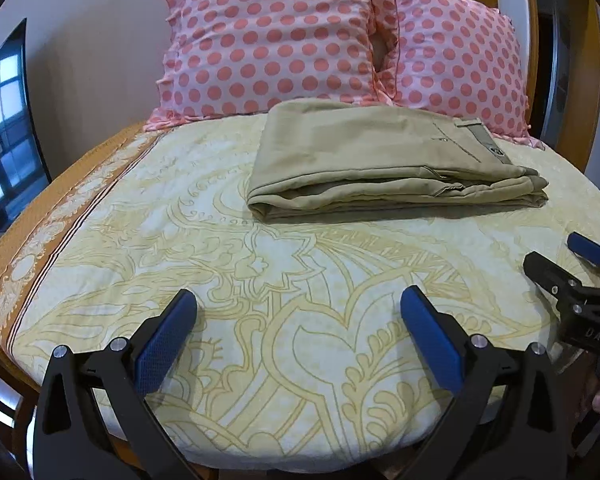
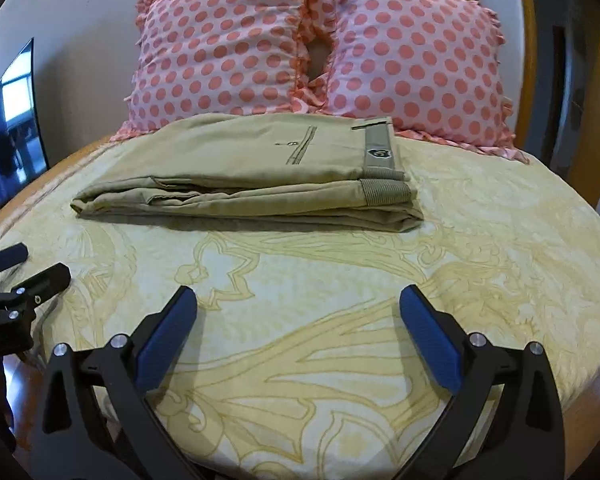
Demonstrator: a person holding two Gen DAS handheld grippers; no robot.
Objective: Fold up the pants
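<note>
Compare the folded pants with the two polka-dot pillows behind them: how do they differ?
The pants are plain khaki; the pillows are pink with coral dots and ruffled edges. The pants lie flat in a low folded stack on the bedsheet; the pillows stand propped upright, much taller. Both are soft fabric items at the bed's far end.

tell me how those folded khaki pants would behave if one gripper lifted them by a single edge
The pants look like soft cotton stacked in several loose layers, so they would probably droop and unfold. Pushed, they would likely bunch against the bedsheet rather than slide. The thicker waistband end may sag most.
</note>
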